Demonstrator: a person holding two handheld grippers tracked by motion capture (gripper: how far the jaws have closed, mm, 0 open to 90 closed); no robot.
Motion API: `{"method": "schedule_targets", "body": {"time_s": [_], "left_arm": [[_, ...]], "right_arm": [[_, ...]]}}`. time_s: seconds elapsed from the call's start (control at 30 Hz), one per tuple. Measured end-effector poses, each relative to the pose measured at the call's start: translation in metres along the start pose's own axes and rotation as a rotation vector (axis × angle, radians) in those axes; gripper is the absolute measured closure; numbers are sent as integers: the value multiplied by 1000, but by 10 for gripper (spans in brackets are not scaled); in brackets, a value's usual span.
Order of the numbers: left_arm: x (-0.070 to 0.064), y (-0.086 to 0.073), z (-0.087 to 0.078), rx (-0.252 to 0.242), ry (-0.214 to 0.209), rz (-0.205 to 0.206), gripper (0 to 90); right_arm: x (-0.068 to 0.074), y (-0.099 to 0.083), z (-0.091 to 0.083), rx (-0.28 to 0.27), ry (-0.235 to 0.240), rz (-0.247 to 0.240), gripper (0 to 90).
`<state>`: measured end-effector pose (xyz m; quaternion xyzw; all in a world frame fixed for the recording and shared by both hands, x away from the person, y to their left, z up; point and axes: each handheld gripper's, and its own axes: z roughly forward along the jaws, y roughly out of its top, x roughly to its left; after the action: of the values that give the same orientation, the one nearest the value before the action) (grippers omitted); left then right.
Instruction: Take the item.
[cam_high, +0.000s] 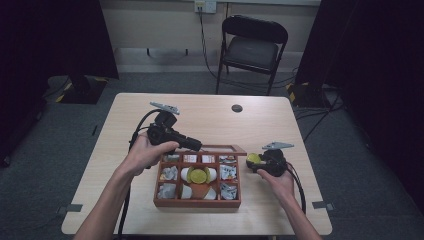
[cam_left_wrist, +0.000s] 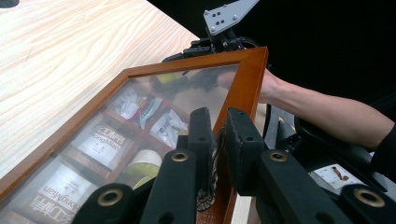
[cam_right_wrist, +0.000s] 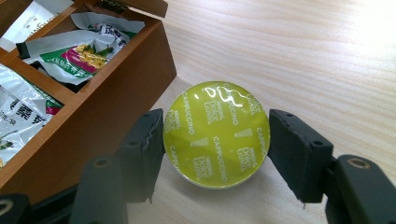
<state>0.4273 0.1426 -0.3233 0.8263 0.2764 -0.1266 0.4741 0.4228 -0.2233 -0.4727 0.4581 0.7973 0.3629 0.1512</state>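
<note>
Two jobs in play: left gripper (cam_left_wrist: 217, 135) clamped on glass lid (cam_left_wrist: 140, 100) edge, holding wooden box (cam_high: 197, 201) open, frame centre. Right gripper (cam_right_wrist: 212, 144) pinching green capsule (cam_right_wrist: 216, 134) on table (cam_right_wrist: 303, 56) just beside box, lower centre of right gripper view. Judgement: capsule grabbed, drop into compartment not yet done.

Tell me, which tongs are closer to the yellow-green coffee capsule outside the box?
Right. The right tongs grip the capsule beside the wooden box; the left tongs are across the box, clamped on its glass lid.
</note>
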Motion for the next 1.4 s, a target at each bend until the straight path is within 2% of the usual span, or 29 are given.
{"method": "schedule_targets", "body": {"time_s": [0.17,0.23,0.5,0.67,0.87,1.07,1.4], "left_arm": [[0,0,0,0,1,0,810],[0,0,0,5,2,-1,810],[-1,0,0,6,2,-2,810],[-1,-1,0,5,2,1,810],[-2,-1,1,7,4,5,810],[-3,-1,1,20,7,21,810],[-4,-3,3,24,4,28,810]], "right_arm": [[0,0,-1,-3,11,-1,365],[0,0,-2,-10,12,1,330],[4,1,-16,-39,-6,9,205],[4,-4,-29,-61,-29,8,177],[0,-21,-42,-44,-31,20,165],[-4,-34,-52,-29,-61,31,156],[-10,-57,-49,56,-76,39,148]]}}
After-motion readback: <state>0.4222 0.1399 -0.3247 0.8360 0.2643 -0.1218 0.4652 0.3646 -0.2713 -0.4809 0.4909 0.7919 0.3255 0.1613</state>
